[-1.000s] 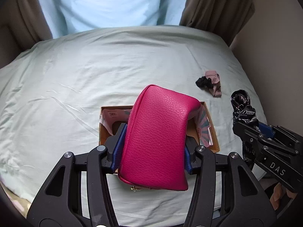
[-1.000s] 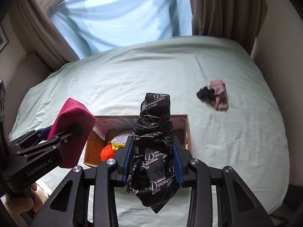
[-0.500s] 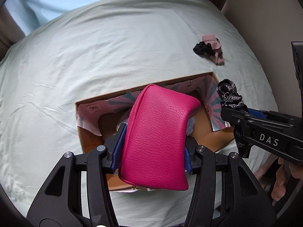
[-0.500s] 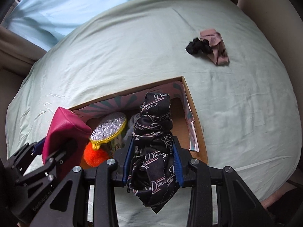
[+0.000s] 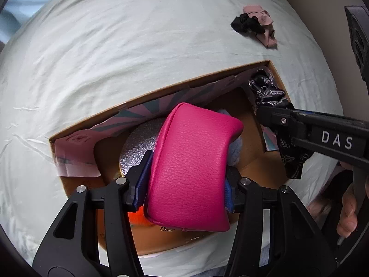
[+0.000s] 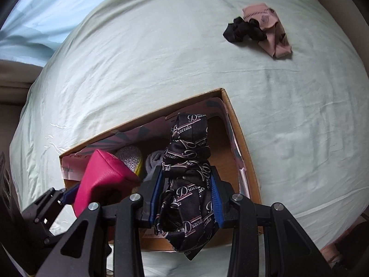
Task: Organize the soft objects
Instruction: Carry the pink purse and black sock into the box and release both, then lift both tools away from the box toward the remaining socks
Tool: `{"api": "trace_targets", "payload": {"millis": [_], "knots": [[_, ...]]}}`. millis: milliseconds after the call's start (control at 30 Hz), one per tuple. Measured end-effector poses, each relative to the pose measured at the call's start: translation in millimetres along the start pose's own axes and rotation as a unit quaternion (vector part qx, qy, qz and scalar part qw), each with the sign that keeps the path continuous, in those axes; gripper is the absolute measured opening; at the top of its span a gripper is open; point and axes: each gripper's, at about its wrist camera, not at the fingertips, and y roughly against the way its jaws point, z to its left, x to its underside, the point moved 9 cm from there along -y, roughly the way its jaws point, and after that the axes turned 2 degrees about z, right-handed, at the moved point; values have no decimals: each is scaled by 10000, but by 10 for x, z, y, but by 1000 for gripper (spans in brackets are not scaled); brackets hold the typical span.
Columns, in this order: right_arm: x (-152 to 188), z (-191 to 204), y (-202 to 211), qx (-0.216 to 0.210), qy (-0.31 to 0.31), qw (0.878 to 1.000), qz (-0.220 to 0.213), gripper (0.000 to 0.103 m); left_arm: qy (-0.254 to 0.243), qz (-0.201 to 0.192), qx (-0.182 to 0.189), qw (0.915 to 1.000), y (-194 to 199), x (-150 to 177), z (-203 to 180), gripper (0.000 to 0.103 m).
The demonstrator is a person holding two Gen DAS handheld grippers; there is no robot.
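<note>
Both claws pinch soft stuff over the box (image 6: 239, 133): left claw (image 5: 188, 175) squeezing the pink pouch (image 5: 191, 170), right claw (image 6: 185, 198) the black scarf (image 6: 186, 173), so letting go now probably drapes that scarf over the wall just right of it.

Both wrist cameras are looking steeply down, close over the box (image 5: 161, 97) (image 6: 239, 138), left beside right, sharing it and the bed (image 5: 115, 46) (image 6: 288, 115).

Orange pompom (image 5: 138, 217) mostly behind pouch (image 5: 191, 168)
</note>
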Motion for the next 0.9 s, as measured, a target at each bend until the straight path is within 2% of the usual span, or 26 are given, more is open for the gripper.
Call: {"api": "trace_targets", "payload": {"millis": [33, 67, 133, 167, 200, 233, 367, 567, 900], "knots": [[-16, -6, -17, -28, -34, 10000, 22, 36, -44, 57, 42, 10000, -25, 4, -13, 57], [-34, -8, -34, -24, -36, 10000, 41, 43, -109, 103, 70, 9999, -43, 8, -30, 76], [-60, 1, -41, -37, -12, 10000, 23, 63, -288, 112, 27, 9995, -28, 24, -57, 102], [-74, 12, -41, -68, 12, 10000, 3, 89, -366, 66, -36, 9993, 3, 27, -60, 103], [-79, 27, -36, -92, 67, 9999, -18, 103, -434, -5, -106, 9990, 41, 26, -57, 103], [-77, 37, -29, -83, 121, 9999, -31, 103, -481, -105, -147, 9987, 83, 28, -50, 103], [-12, 73, -32, -124, 215, 9997, 72, 103, -371, -84, -83, 9992, 137, 86, 35, 103], [29, 93, 55, -95, 240, 9996, -88, 103, -122, -139, -75, 9998, 247, 121, 218, 103], [126, 214, 425, -144, 406, 9981, -432, 103, 17, -489, -223, 9986, 635, 211, 341, 103]]}}
